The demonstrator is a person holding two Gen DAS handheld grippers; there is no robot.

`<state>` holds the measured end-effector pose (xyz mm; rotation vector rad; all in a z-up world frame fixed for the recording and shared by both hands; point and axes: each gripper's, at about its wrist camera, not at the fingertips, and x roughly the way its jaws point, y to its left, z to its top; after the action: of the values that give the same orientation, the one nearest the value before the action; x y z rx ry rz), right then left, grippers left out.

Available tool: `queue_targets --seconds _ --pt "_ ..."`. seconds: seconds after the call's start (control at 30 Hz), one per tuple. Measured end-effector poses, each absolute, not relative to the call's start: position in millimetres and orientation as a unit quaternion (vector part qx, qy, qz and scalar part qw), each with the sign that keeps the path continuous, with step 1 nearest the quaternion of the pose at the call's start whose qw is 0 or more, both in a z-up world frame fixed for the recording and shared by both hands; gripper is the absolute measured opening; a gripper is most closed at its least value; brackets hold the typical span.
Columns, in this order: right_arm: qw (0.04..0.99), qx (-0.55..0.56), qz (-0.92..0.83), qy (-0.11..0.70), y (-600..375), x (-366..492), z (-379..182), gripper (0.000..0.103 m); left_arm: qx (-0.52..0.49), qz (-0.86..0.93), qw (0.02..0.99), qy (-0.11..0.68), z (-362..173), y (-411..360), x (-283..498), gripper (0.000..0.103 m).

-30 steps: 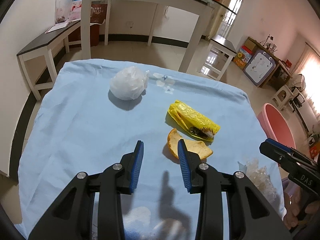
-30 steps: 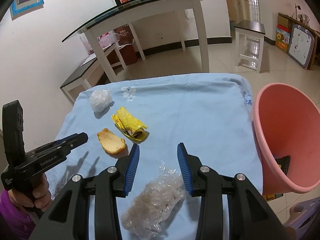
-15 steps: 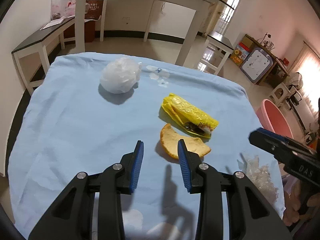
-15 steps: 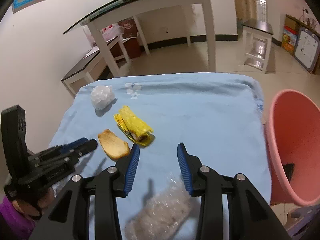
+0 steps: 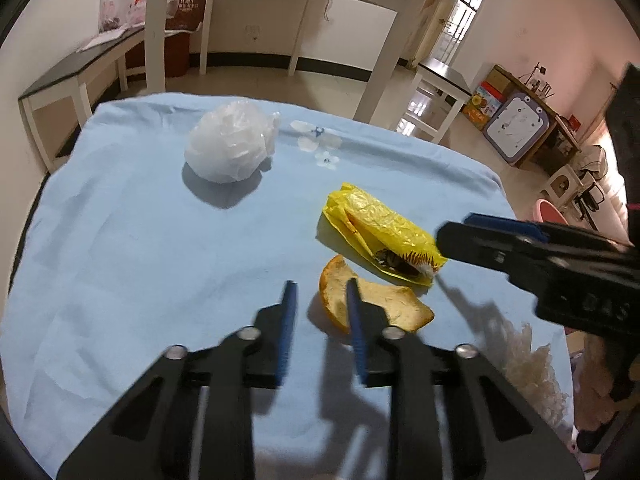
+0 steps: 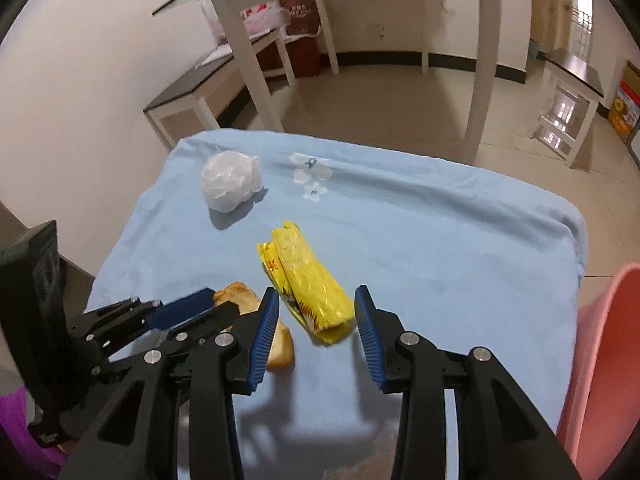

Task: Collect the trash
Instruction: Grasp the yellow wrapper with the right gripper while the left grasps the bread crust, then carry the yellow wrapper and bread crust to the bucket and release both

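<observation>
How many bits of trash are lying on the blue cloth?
4: a white bag far left, a yellow wrapper mid-cloth, a peel just before it, clear plastic at the near right edge. More may be hidden.

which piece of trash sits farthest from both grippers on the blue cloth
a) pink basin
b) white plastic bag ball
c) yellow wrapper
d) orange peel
b: the white plastic bag ball lies toward the cloth's far edge, beyond the yellow wrapper and the orange peel, which lie close to the grippers.
</observation>
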<state>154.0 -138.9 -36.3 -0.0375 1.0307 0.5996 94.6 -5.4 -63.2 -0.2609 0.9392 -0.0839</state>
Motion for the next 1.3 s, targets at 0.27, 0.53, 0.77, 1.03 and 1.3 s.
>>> queue_targets --seconds 0.27,0.53,0.77,1.03,1.3 --pt "0.804 -0.046 0.283 0.522 -117.9 172.2 -55.5 0.039 -0.142 -0.047 0.885 0.441 -60.7 6.9 88.0 0.003" --pt "0.799 -0.031 0.29 0.526 -118.8 162.1 -58.5 0.01 -0.149 -0.027 0.889 0.432 -50.2 26.2 72.4 0.003" --pt "0.82 0.028 0.292 0.491 -148.4 133.2 -28.5 0.009 -0.154 -0.019 0.899 0.41 -27.7 33.4 56.7 0.003" --pt "0.867 0.098 0.227 0.433 -222.8 94.0 5.1 0.009 -0.142 -0.059 0.915 0.372 11.2 4.2 50.6 0.003" --pt "0.909 0.107 0.091 0.393 -313.9 65.4 10.7 0.009 -0.123 -0.125 0.92 0.351 39.4 -66.5 63.9 0.003"
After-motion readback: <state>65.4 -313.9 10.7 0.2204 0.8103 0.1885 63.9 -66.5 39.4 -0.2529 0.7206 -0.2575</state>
